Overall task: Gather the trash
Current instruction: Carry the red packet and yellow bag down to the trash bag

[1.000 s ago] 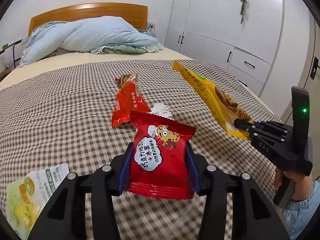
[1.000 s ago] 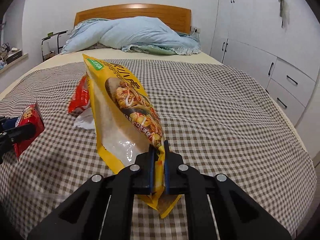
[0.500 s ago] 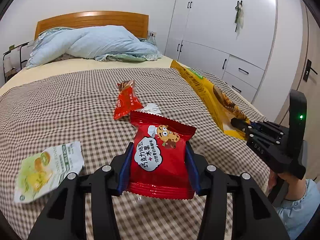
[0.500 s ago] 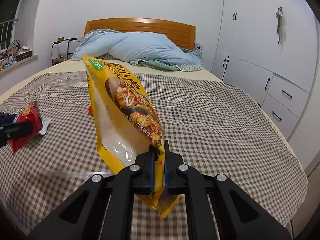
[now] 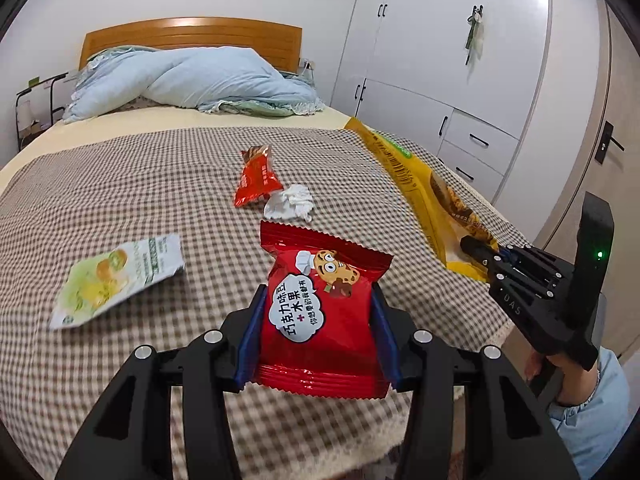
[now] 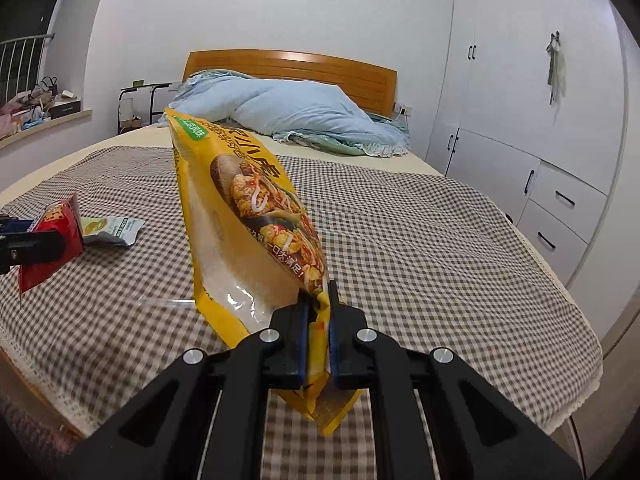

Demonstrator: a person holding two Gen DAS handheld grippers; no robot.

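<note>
My left gripper (image 5: 318,312) is shut on a red cookie packet (image 5: 320,312) and holds it above the checked bedspread near the foot of the bed. My right gripper (image 6: 318,312) is shut on the bottom corner of a long yellow snack bag (image 6: 244,216), which stands up off the bed; the bag also shows in the left wrist view (image 5: 424,196). On the bedspread lie an orange-red wrapper (image 5: 256,178), a crumpled white tissue (image 5: 290,206) and a green-and-white packet (image 5: 116,276). The red packet shows at the left of the right wrist view (image 6: 52,240).
A checked blanket (image 5: 140,184) covers the bed. A light blue duvet (image 5: 200,80) is bunched by the wooden headboard (image 5: 192,36). White wardrobes and drawers (image 5: 460,80) line the right wall. A windowsill with clutter (image 6: 36,108) is at the left.
Both grippers have drawn back toward the foot of the bed, each still holding its packet. The green-and-white packet and other wrappers now lie farther ahead.
</note>
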